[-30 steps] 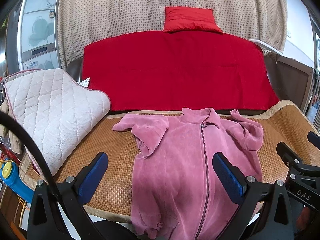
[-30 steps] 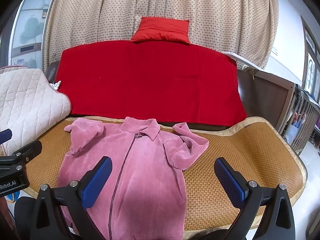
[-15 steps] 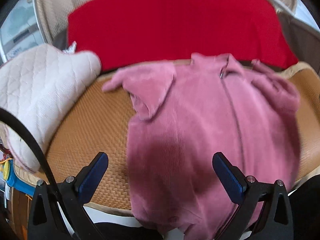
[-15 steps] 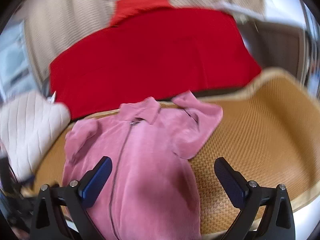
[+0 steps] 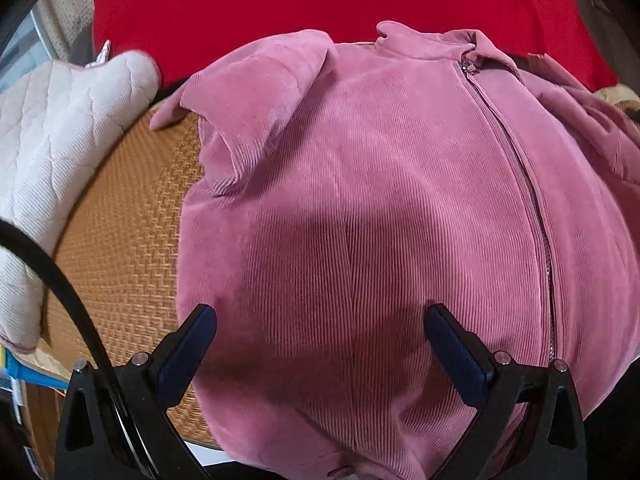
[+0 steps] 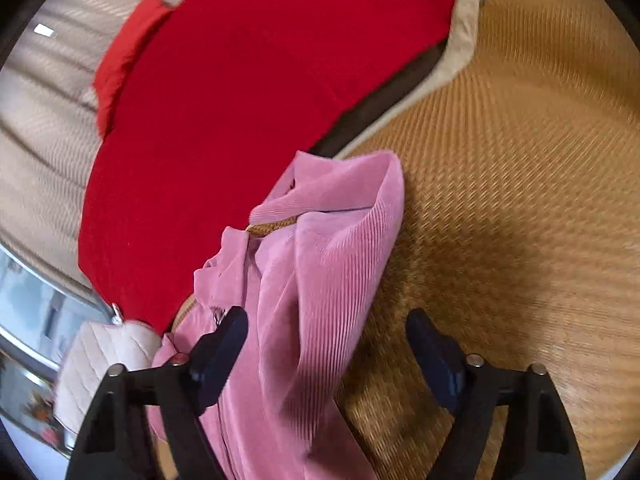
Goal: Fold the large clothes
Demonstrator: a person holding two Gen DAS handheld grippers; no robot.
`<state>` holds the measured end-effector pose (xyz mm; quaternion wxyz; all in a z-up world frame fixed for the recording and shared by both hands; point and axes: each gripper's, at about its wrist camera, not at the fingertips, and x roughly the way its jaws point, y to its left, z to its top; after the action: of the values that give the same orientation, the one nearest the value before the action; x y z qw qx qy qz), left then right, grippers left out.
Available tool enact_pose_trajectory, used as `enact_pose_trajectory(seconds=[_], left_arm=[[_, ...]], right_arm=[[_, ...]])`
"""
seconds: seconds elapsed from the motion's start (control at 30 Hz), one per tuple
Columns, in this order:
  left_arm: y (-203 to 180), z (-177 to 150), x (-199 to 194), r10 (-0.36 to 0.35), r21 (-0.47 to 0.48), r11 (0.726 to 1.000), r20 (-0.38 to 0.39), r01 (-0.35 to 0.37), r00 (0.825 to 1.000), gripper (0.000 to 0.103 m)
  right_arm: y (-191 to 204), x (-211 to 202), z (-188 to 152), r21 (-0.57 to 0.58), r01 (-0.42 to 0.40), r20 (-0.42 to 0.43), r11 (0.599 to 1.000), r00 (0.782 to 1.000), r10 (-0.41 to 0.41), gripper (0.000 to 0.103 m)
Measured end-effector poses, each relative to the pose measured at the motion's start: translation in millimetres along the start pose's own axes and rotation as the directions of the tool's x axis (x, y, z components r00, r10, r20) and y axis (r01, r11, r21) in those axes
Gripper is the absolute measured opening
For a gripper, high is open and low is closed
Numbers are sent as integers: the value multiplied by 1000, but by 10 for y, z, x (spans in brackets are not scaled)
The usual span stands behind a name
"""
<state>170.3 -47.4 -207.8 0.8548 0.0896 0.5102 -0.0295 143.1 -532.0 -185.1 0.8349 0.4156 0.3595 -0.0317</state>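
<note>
Pink corduroy zip-front jacket point(image 5: 360, 208) lies spread face up on a woven tan straw mat point(image 5: 120, 220), its collar toward a bright red cover point(image 5: 320, 4) draped over the sofa back behind. A sleeve on each side is folded inward across the chest. In the left wrist view a quilted cream-white pad point(image 5: 60, 132) rests on the mat's left edge, just beside the jacket's folded sleeve. The zipper point(image 5: 516, 168) runs closed down the jacket's front.

The left gripper point(image 5: 320, 332) hangs above the jacket's lower front panel, its blue-padded jaws wide apart with nothing between them. The right gripper point(image 6: 326, 338), seen rolled sideways and blurred, sits over the jacket's other folded sleeve point(image 6: 340, 240); its jaws have just been closing, yet they stand apart, the pads pressing on no cloth.
</note>
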Motion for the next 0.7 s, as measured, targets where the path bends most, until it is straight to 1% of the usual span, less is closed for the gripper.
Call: enact_pose_trajectory(seconds=[0.03,0.07,0.1,0.13,0.17,0.23,0.3,0.33,0.37,0.43,0.47,0.53,0.6,0.63,0.7], left_arm=[[21,-11,17,-12,-16,1000,-6,12,1000,103],[32,-19,59,-28,-40,999,-13,27,1000,103],[74,-50,80,-51,-73,996,-14,50,999,103],[94,-63,91,-61,-88,994,-20,59,998,103],[92,-70,92,-60,-84,995,-28,57,998,103],[67,-29,88,-49,-70,997,-71,44,996,103],[49,79,37,-49,-68,997,-114,42,992,103],[24,134,-24,-52,-65,997,-104,46,993,103],[-11,212,-117,-58,-68,996,-76,53,995,103],[-95,456,-302,-102,-84,991,-25,100,994,103],[-169,587,-377,-134,-93,987,-7,133,991,103],[-388,904,-494,-193,-94,977,19,194,981,103],[-694,1272,-548,-254,-60,965,24,255,967,103],[-876,1440,-559,-274,-38,961,28,275,961,103],[-1217,1778,-531,-288,18,958,55,288,956,103]], right_arm=[[-28,102,8,24,-7,-22,1000,1000,8,77],[-36,165,-2,34,-14,-38,999,999,15,68],[-38,246,-23,45,-35,-65,998,997,38,50],[-23,302,-52,44,-54,-84,998,995,57,39],[16,339,-77,31,-61,-96,998,993,63,32],[132,349,-123,-27,-57,-88,998,995,55,32],[193,359,-126,-48,-72,-87,996,994,68,32],[186,358,-118,-41,-81,-89,996,993,77,32],[152,349,-100,-22,-89,-97,996,992,87,32],[7,358,-70,59,-91,-117,994,988,98,35],[-55,363,-62,85,-88,-121,993,988,98,35],[-182,307,-42,150,-93,-134,984,984,113,40],[-270,204,-1,221,-136,-110,966,980,163,82],[-302,144,22,241,-161,-81,957,979,185,85],[-340,34,78,250,-201,-27,947,976,214,85]])
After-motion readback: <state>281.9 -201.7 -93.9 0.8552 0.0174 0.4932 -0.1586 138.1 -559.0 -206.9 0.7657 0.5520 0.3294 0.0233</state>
